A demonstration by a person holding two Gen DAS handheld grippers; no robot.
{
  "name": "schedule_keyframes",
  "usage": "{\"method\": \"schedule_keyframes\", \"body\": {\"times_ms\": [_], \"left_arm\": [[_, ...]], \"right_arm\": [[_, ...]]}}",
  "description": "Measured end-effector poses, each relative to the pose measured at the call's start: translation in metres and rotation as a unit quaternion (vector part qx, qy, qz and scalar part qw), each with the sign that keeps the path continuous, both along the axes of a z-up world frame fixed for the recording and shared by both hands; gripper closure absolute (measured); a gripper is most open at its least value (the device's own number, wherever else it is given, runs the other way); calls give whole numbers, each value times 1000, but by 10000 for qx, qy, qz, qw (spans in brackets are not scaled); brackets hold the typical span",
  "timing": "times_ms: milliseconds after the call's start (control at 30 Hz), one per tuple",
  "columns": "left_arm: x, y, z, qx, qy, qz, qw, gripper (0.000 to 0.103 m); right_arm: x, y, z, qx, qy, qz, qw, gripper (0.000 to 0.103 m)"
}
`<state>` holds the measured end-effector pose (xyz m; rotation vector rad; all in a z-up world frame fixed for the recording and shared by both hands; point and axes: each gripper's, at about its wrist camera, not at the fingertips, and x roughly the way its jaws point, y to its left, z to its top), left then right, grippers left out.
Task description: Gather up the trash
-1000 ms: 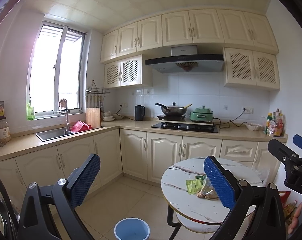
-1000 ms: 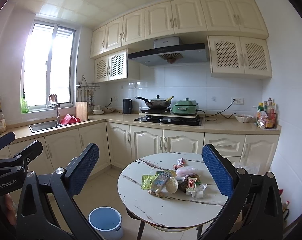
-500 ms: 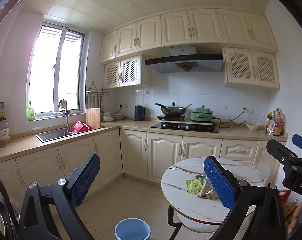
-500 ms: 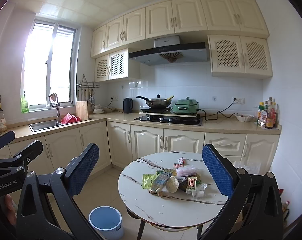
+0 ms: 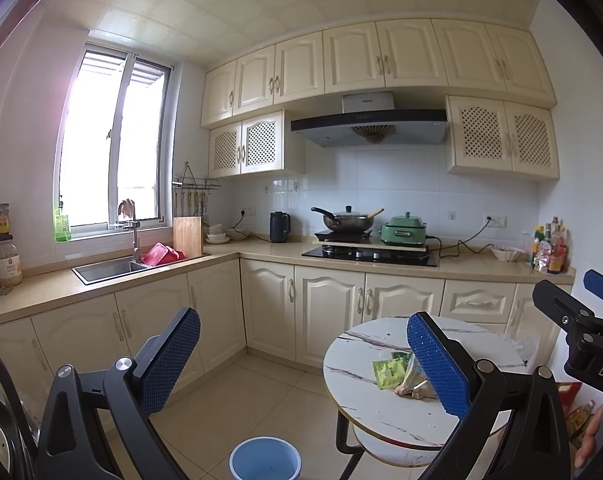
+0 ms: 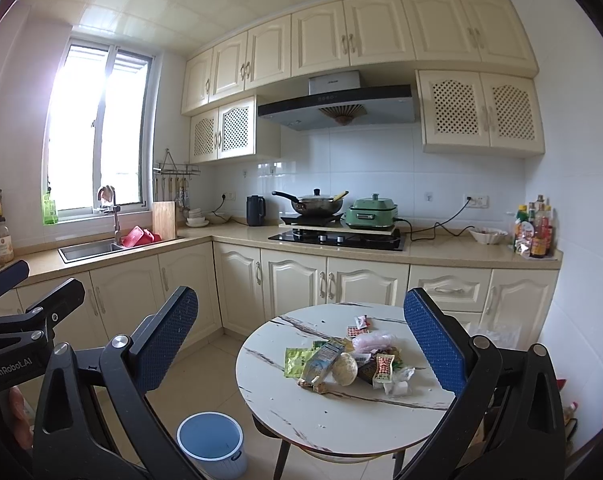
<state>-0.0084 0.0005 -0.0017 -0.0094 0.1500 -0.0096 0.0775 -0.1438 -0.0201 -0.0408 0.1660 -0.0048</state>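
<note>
On the round white marble-patterned table [image 6: 325,412], a loose heap of crumpled snack wrappers and food scraps [image 6: 343,360] lies near the middle, with the small blue plastic bin [image 6: 210,442] on the floor just beside, likely set there to catch it. Both the right gripper [image 6: 301,340] and left gripper [image 5: 303,356] hover well short, jaws spread and empty. In the left view a blue pad covers most of the heap, and the bin's inside cannot be made out.

A kitchen is lined with cream cabinets [image 6: 365,280] along 2 walls, topped by a beige counter [image 6: 441,250] — with more cream cupboards [image 6: 353,36] mounted above. Strong daylight is admitted through a sliding window [image 6: 97,132] over the sink [image 6: 87,249], and the white tiled wall [image 6: 433,168] is lit evenly. The floor [image 5: 229,396] is laid with pale tiles.
</note>
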Motion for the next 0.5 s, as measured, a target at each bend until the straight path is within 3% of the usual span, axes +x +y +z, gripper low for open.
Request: {"method": "schedule_keyframes", "body": {"times_ms": [500], "left_arm": [[16, -7, -6, 113, -31, -16, 9999, 1]], "right_arm": [[8, -2, -4, 35, 26, -18, 10000, 0]]}}
